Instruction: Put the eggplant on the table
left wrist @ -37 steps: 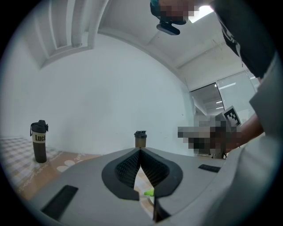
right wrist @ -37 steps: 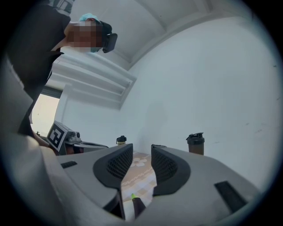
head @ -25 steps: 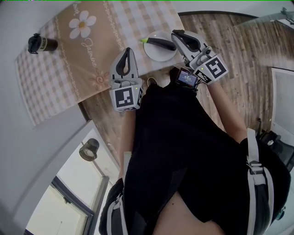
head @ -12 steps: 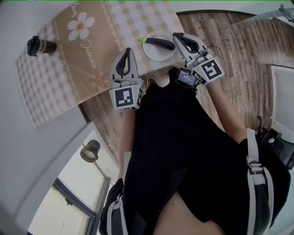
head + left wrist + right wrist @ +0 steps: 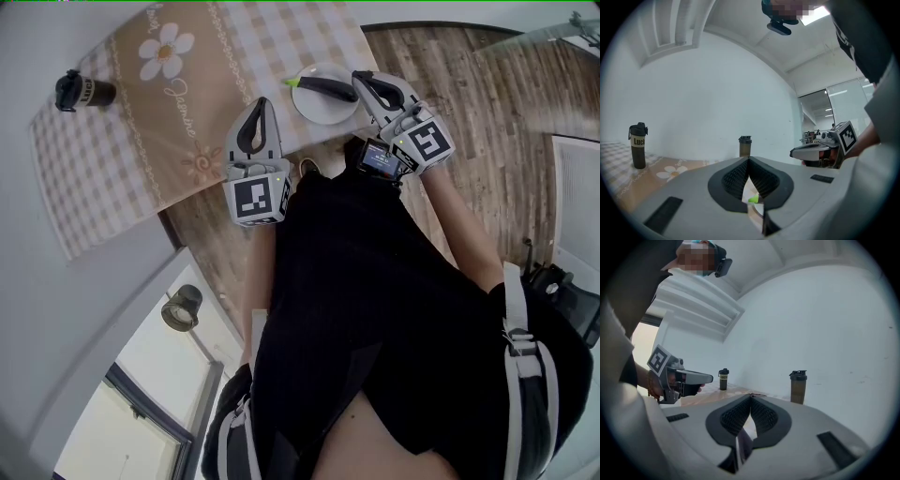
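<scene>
On checked tablecloth (image 5: 131,141): eggplant (image 5: 328,89) on plate (image 5: 317,113), bottle (image 5: 82,92); wood floor (image 5: 469,103).

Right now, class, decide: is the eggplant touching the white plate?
Touching. The head view shows the eggplant lying flat across the white plate, resting on its surface with nothing holding it up.

Dining area: checked tablecloth (image 5: 187,112), plate (image 5: 323,112), wood floor (image 5: 469,94)
</scene>
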`<state>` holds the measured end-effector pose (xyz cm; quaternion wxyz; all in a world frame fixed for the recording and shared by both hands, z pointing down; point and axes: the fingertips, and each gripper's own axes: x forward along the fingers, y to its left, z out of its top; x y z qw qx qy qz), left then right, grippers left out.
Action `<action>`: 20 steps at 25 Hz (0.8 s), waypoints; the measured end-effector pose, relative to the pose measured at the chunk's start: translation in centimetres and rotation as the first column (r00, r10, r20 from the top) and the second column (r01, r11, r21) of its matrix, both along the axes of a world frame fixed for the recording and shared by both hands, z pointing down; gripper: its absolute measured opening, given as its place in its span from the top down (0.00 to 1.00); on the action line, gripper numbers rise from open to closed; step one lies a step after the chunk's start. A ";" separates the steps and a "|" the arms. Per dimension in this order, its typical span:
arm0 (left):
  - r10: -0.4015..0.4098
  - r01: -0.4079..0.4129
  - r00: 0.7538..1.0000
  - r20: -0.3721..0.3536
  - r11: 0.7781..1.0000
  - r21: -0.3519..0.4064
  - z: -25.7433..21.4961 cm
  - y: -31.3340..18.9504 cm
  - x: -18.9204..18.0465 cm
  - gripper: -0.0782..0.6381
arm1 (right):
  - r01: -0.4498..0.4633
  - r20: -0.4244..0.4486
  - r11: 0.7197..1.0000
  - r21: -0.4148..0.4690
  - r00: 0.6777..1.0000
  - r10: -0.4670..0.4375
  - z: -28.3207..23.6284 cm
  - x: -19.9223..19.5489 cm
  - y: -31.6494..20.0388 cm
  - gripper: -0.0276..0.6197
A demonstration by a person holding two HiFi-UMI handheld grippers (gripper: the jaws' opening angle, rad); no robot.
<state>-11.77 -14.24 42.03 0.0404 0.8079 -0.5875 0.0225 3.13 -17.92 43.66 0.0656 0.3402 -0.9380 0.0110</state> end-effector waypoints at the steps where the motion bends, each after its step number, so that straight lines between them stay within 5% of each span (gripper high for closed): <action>1: -0.001 0.001 1.000 0.002 1.000 -0.002 0.0 0.0 0.0 0.89 | 0.003 0.001 1.000 -0.001 1.000 -0.003 0.0 -0.1 0.0 0.95; 20: 0.004 -0.004 1.000 0.005 1.000 -0.004 0.6 0.4 0.4 0.89 | -0.006 -0.002 1.000 -0.012 1.000 0.006 0.5 0.7 0.2 0.95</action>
